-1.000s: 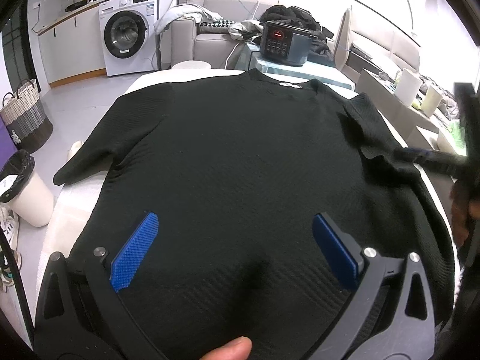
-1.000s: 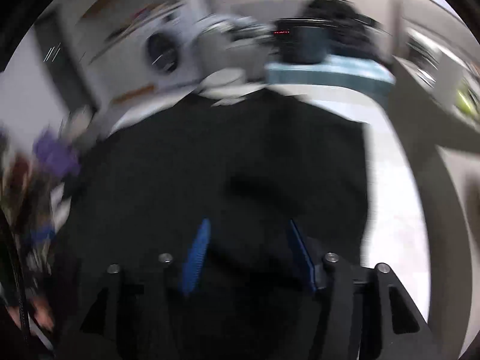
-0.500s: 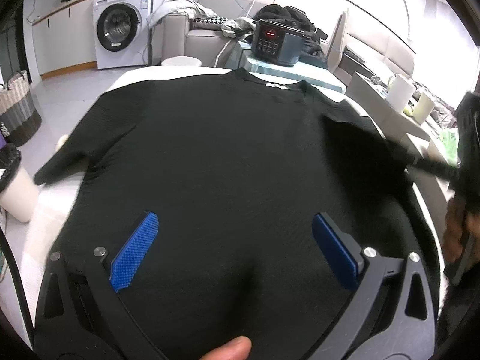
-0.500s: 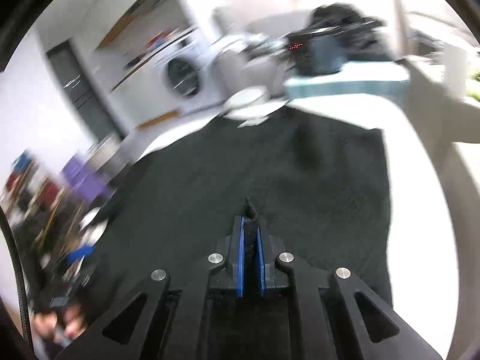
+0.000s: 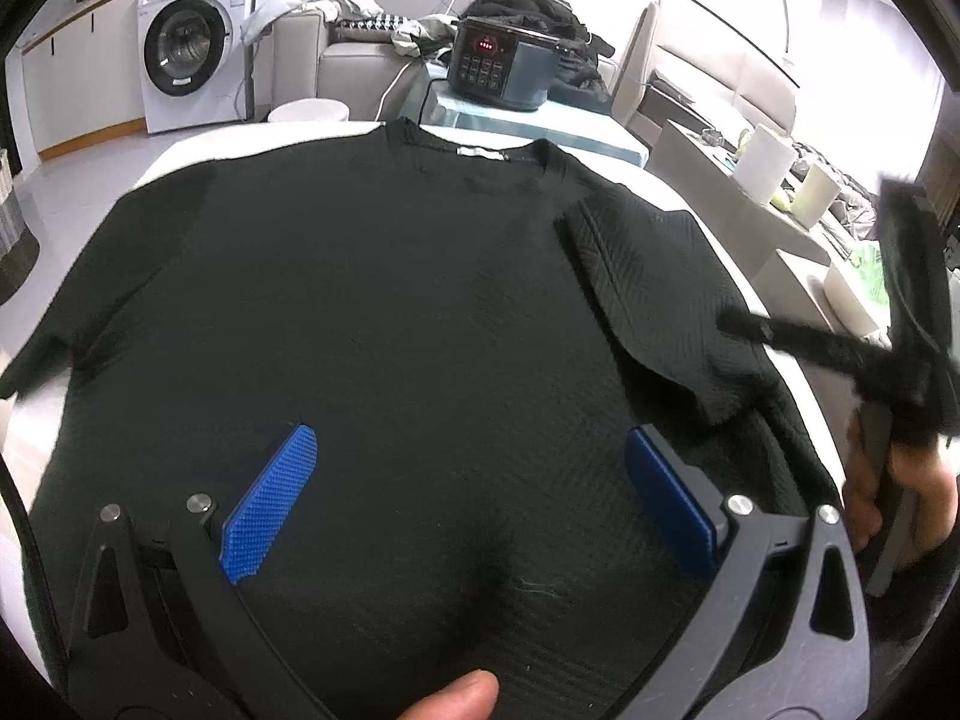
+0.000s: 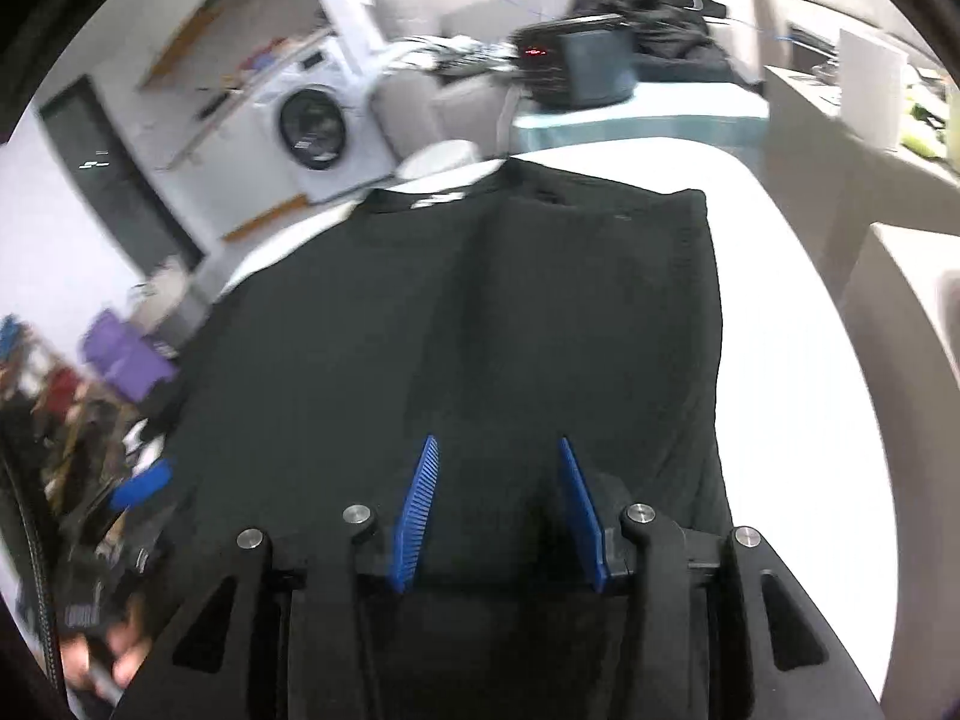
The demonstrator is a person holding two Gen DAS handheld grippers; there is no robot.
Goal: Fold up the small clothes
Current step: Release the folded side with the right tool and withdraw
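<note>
A black knit top (image 5: 384,312) lies flat on a white worktop (image 6: 798,360), its long axis running from the hem, nearest the cameras, to the neckline at the far edge, where a small white label (image 5: 480,152) sits inside the collar. The fabric is a ribbed, faintly diagonal-textured knit, matte and soft-looking. The sleeve on the viewer's right is folded inward across the body, its cuff lying on the chest panel; the other sleeve spreads out toward the left edge of the left wrist view, and its end is cut off by the frame.

The left hand-held gripper (image 5: 468,498) hovers over the lower part of the top with its blue, cross-hatched pads set wide apart and nothing between them. The right hand-held gripper (image 6: 495,516) has just been opening; its blue pads now stand apart over the folded side of the garment, with cloth below but not pinched.

In the left wrist view the right hand-held gripper's body shows only as a blurred black shape at the right edge. The right wrist view is motion-smeared, so the knit texture is hard to read there. A washing machine (image 5: 186,42) and a dark cooker with a red display (image 5: 501,69) stand beyond the worktop.
</note>
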